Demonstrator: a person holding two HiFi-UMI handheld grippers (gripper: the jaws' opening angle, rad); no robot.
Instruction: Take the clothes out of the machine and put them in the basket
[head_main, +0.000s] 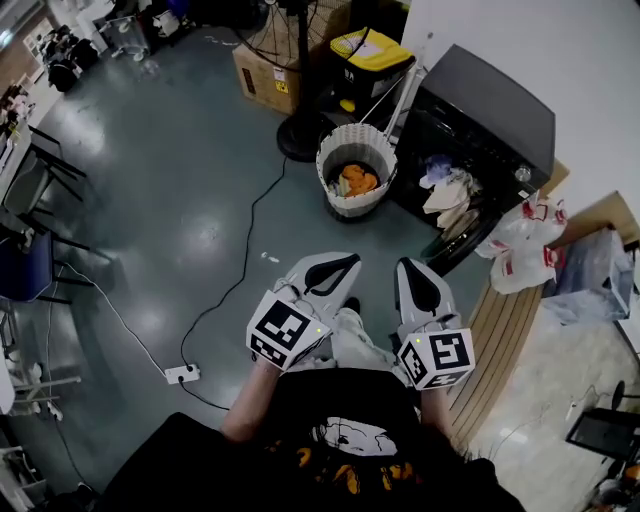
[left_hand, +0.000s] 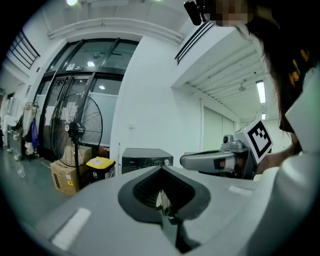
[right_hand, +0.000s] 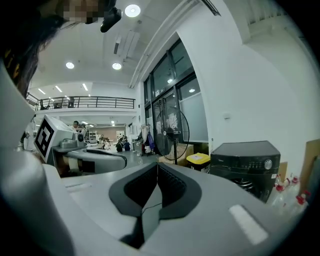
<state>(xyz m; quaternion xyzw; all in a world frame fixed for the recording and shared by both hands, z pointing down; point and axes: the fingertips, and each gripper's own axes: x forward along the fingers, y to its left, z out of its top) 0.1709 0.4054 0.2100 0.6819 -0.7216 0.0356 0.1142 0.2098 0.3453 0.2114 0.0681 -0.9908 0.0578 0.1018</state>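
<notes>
The machine (head_main: 490, 110) stands at the far right of the floor, against the wall. Its door is open, and pale clothes (head_main: 447, 190) spill down over the door's lip, so their long axis runs approx. top to bottom. From both grippers they lie ahead and to the right. The right gripper (head_main: 415, 272) is the nearer one, the left gripper (head_main: 338, 266) is beside it and a bit farther.

The basket (head_main: 350, 205) stands just left of the door, w/ an orange piece (head_main: 358, 180) already inside.

Both grippers have the jaws pressed together. The right holds nothing. At the left's seam a small pale sliver shows; what it is I cannot tell.

Writing: the machine's front panel has a small logo, the cardboard box (head_main: 262, 75) a yellow label, both too small to read.
</notes>
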